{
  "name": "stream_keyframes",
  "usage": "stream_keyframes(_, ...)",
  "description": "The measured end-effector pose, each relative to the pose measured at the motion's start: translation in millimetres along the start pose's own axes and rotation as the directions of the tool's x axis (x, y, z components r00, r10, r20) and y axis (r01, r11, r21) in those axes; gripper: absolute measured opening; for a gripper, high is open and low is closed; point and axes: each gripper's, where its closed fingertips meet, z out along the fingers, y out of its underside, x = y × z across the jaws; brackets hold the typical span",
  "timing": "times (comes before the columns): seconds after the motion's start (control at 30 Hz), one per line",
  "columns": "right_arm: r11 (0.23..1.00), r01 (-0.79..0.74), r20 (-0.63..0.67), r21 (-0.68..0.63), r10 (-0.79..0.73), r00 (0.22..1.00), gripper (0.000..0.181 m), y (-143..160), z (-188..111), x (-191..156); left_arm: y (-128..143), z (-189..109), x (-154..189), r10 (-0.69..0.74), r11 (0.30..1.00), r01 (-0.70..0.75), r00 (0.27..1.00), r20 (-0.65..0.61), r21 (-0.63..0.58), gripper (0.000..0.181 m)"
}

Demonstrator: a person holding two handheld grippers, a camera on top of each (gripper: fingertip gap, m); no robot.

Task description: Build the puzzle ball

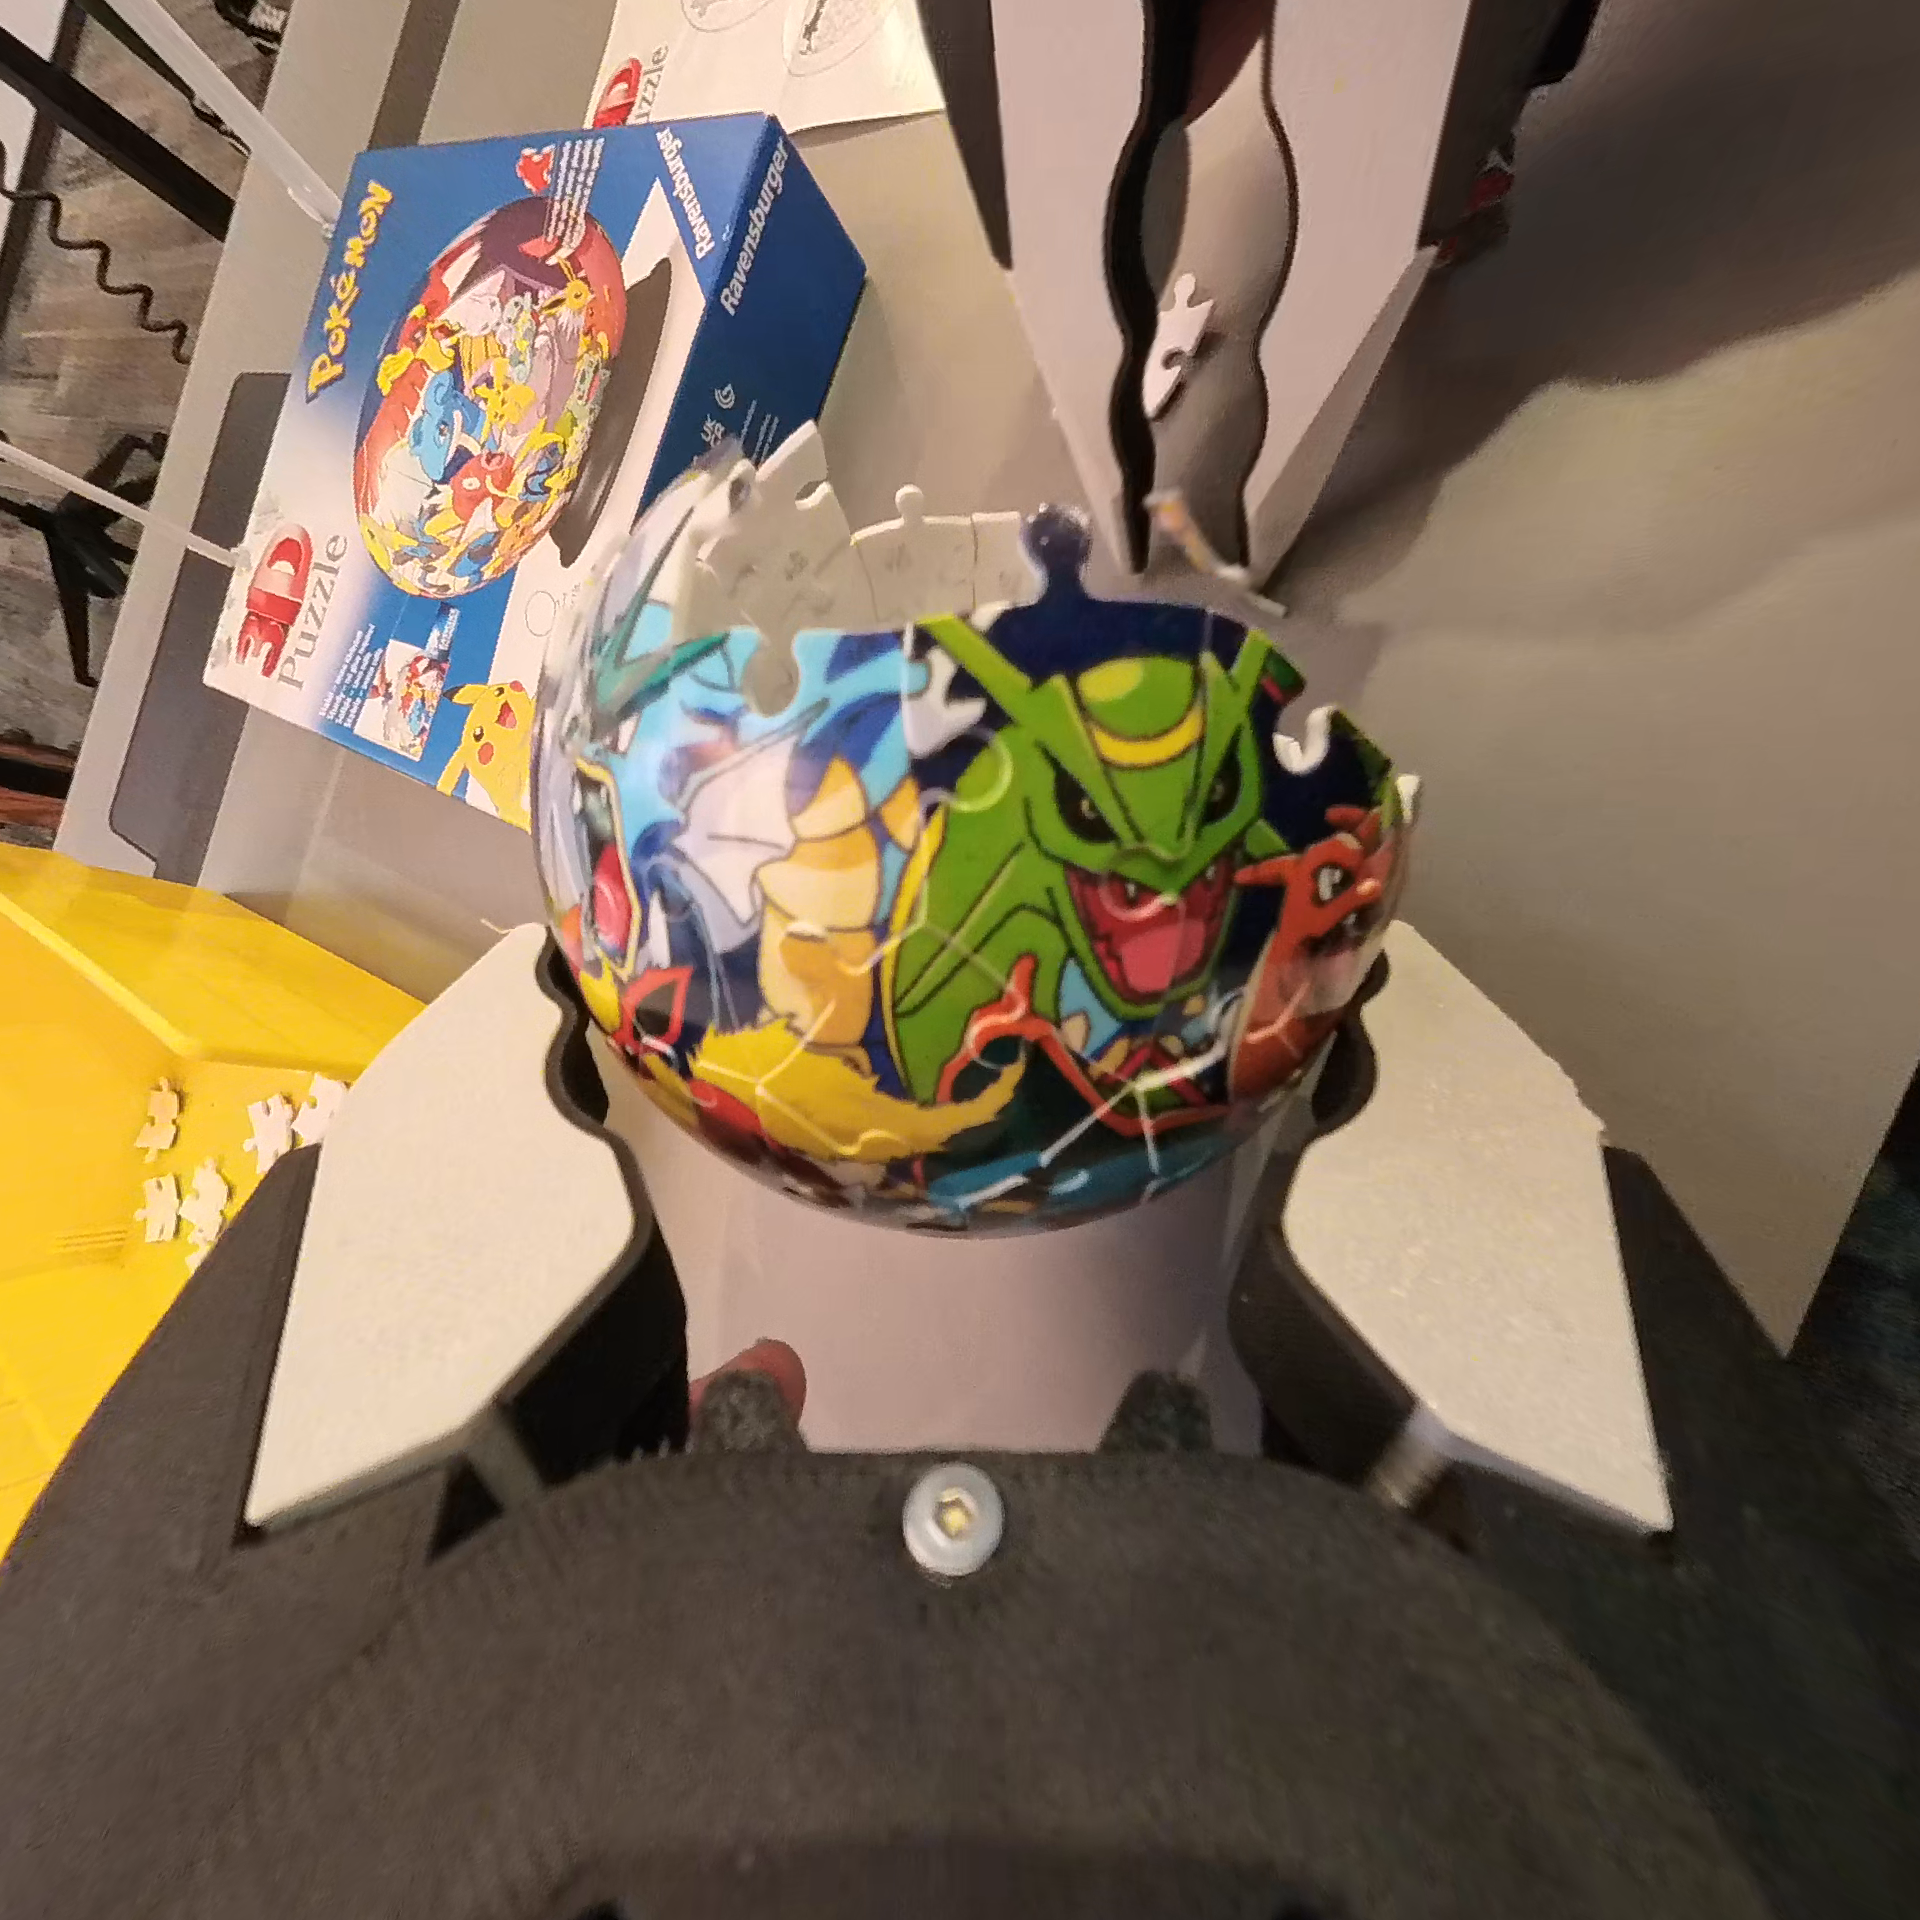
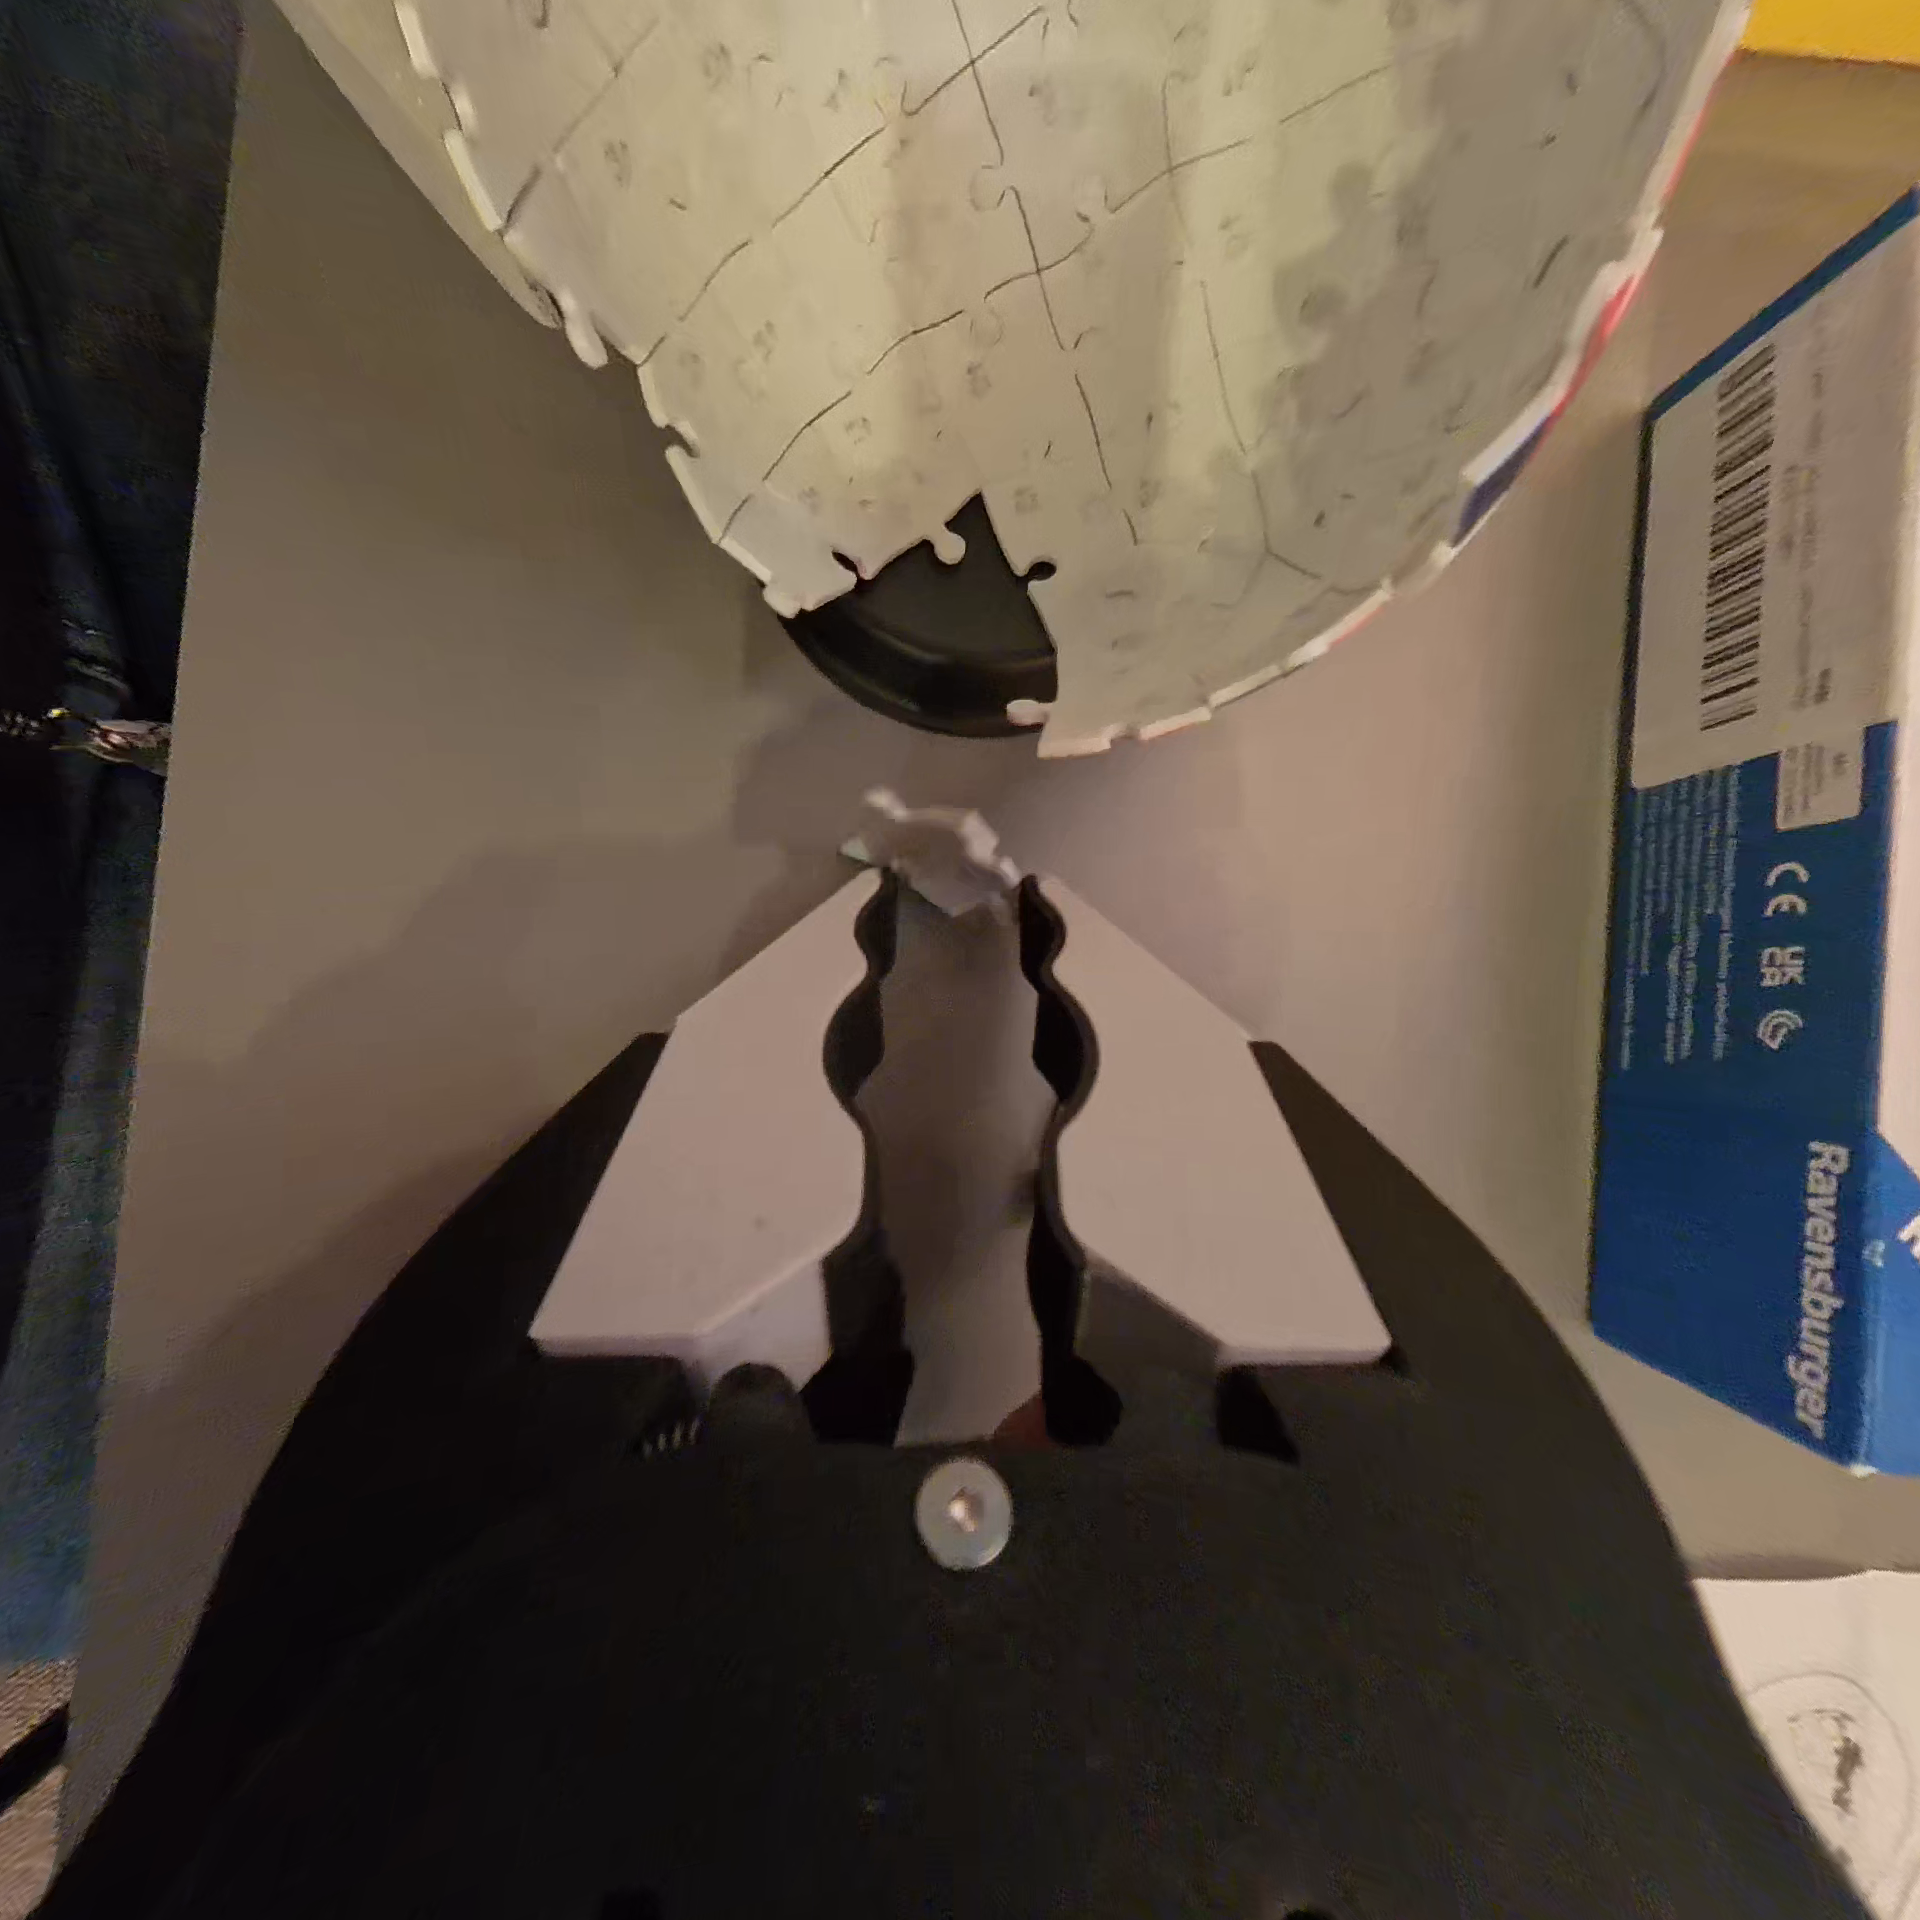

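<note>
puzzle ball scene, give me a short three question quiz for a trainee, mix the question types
1. True or false: the left gripper has its jaws closed on the sides of the half-built puzzle ball.
2. Multiple choice: what does the right gripper hold at its tips? A) a black stand B) a loose puzzle piece C) nothing
3. Fill in: the spare pieces lie in a ______ tray.

Key: 1 true; 2 B; 3 yellow
</note>
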Motion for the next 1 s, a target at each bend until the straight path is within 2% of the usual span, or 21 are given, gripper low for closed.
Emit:
stream_keyframes(0.2,0.992,-0.126,-0.035,0.017,0.127,0.991,0.001,6,-4,-5,-1,1,0,-0.005,1.0,0.005,1.0,-0.005,0.008,0.133)
stream_keyframes(0.33,0.973,-0.229,-0.043,0.029,0.23,0.972,0.0,7,-8,-8,0,1,0,-0.008,1.0,0.008,1.0,-0.006,0.01,0.133)
stream_keyframes(0.53,0.902,-0.426,-0.025,0.071,0.428,0.903,0.0,1,-13,-20,0,0,0,-0.002,1.0,0.002,1.0,-0.001,0.006,0.133)
stream_keyframes(0.6,0.857,-0.505,0.022,0.107,0.506,0.862,0.0,-4,-18,-22,0,0,0,0.0,1.0,0.0,1.0,0.0,0.007,0.133)
stream_keyframes(0.73,0.709,-0.679,0.166,0.191,0.658,0.734,0.0,-21,-25,-23,0,1,0,0.003,1.0,-0.003,1.0,0.003,0.004,0.133)
stream_keyframes(0.93,0.57,-0.789,0.262,0.229,0.745,0.614,0.0,-40,-19,-19,-1,1,0,0.011,1.0,-0.011,1.0,0.008,0.001,0.133)
stream_keyframes(1.0,0.547,-0.806,0.268,0.228,0.76,0.592,0.0,-42,-15,-18,-1,1,0,0.012,1.0,-0.012,1.0,0.009,0.0,0.133)
